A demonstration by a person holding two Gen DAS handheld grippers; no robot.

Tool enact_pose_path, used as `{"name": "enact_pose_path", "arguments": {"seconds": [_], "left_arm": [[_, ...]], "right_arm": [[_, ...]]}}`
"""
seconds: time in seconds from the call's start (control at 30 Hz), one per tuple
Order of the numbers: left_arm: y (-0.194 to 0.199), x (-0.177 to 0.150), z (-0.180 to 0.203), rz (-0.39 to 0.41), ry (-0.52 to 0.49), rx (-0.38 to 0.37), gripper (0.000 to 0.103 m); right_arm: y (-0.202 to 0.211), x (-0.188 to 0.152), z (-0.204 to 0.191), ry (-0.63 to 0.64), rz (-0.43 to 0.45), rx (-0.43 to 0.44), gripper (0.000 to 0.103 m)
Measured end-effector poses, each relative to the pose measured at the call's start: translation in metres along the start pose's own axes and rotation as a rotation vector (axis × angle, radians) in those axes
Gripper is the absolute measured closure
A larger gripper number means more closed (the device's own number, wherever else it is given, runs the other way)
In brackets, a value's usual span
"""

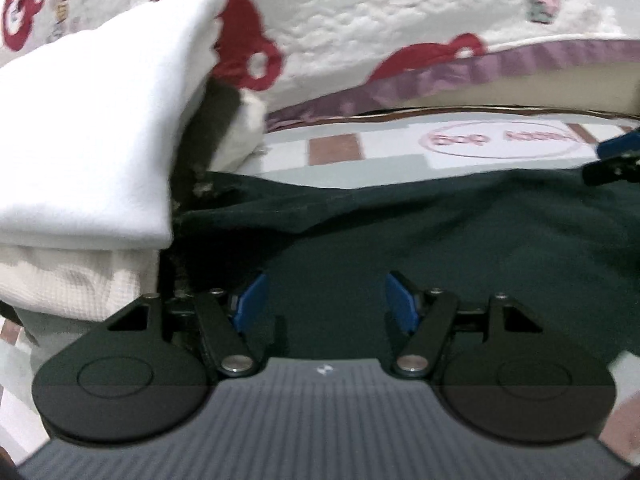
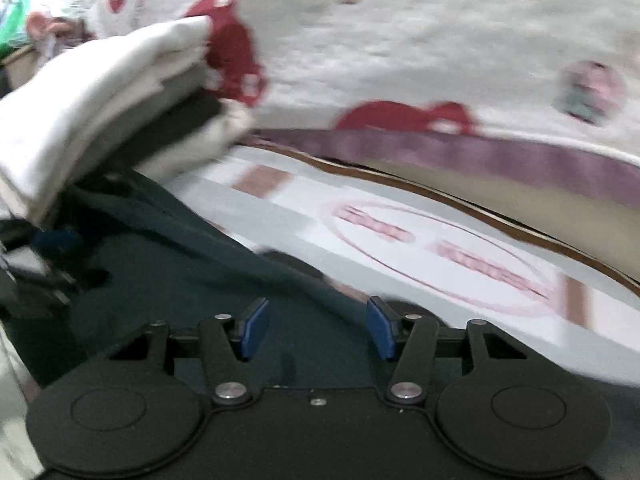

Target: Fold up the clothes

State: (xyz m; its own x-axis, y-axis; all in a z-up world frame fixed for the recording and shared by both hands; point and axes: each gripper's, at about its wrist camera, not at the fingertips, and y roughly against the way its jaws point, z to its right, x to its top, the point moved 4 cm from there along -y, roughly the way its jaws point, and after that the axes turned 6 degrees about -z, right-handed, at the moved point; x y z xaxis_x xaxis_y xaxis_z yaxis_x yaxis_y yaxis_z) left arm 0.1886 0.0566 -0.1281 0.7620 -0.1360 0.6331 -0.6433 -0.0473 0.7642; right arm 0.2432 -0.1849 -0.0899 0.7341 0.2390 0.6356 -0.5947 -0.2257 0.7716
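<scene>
Both grippers hover low over a dark green garment (image 1: 400, 232) spread flat on the desk (image 1: 392, 152), so the step in hand looks like lining up for a grasp before a fold. The left gripper (image 1: 326, 302) has its blue pads spread apart with only cloth showing between them, holding nothing; the right gripper (image 2: 316, 328) is likewise spread and empty, sitting over the garment's far edge where it meets the desk cover. At the left, beside and partly over the garment, stands a stack (image 1: 88, 132) of folded white and cream clothes with a dark layer in it. The next move probably calls for each gripper to drop onto an edge or corner, pinch a single layer, then lift and carry it across without dragging the stack. The desk cover bears a pink oval (image 1: 502, 140) with lettering, seen upside down and blurred; I cannot read it. Behind lies a white quilt (image 1: 380, 20) with red shapes.
</scene>
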Motion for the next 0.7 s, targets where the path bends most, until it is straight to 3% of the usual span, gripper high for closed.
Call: {"name": "enact_pose_path", "arguments": {"seconds": [0.07, 0.13, 0.17, 0.2, 0.23, 0.33, 0.47, 0.53, 0.6, 0.7], "left_arm": [[0.011, -0.007, 0.014, -0.037, -0.029, -0.048, 0.036], [0.021, -0.017, 0.026, -0.087, -0.039, -0.106, 0.036], [0.026, -0.021, 0.029, -0.1, -0.025, -0.135, 0.036], [0.03, -0.024, 0.029, -0.105, -0.01, -0.156, 0.036], [0.034, -0.028, 0.029, -0.109, 0.005, -0.176, 0.036], [0.046, -0.035, 0.018, -0.101, 0.001, -0.129, 0.036], [0.06, -0.049, -0.004, -0.054, -0.042, -0.11, 0.036], [0.055, -0.058, -0.017, -0.084, -0.053, -0.091, 0.036], [0.051, -0.067, -0.029, -0.116, -0.044, -0.06, 0.036], [0.049, -0.079, -0.067, -0.163, 0.202, -0.034, 0.038]], "right_arm": [[0.022, -0.028, 0.029, -0.073, -0.003, -0.035, 0.048], [0.043, -0.057, 0.053, -0.138, -0.01, -0.059, 0.077], [0.053, -0.072, 0.065, -0.17, -0.013, -0.071, 0.097], [0.061, -0.085, 0.075, -0.19, -0.02, -0.086, 0.099], [0.066, -0.097, 0.08, -0.201, -0.027, -0.101, 0.099], [0.078, -0.125, 0.087, -0.212, -0.053, -0.138, 0.099], [0.082, -0.136, 0.07, -0.094, -0.079, -0.13, 0.093], [0.085, -0.137, 0.058, -0.025, -0.079, -0.105, 0.09], [0.084, -0.138, 0.043, 0.045, -0.084, -0.086, 0.082], [0.078, -0.136, 0.024, 0.141, -0.102, -0.076, 0.076]]}}
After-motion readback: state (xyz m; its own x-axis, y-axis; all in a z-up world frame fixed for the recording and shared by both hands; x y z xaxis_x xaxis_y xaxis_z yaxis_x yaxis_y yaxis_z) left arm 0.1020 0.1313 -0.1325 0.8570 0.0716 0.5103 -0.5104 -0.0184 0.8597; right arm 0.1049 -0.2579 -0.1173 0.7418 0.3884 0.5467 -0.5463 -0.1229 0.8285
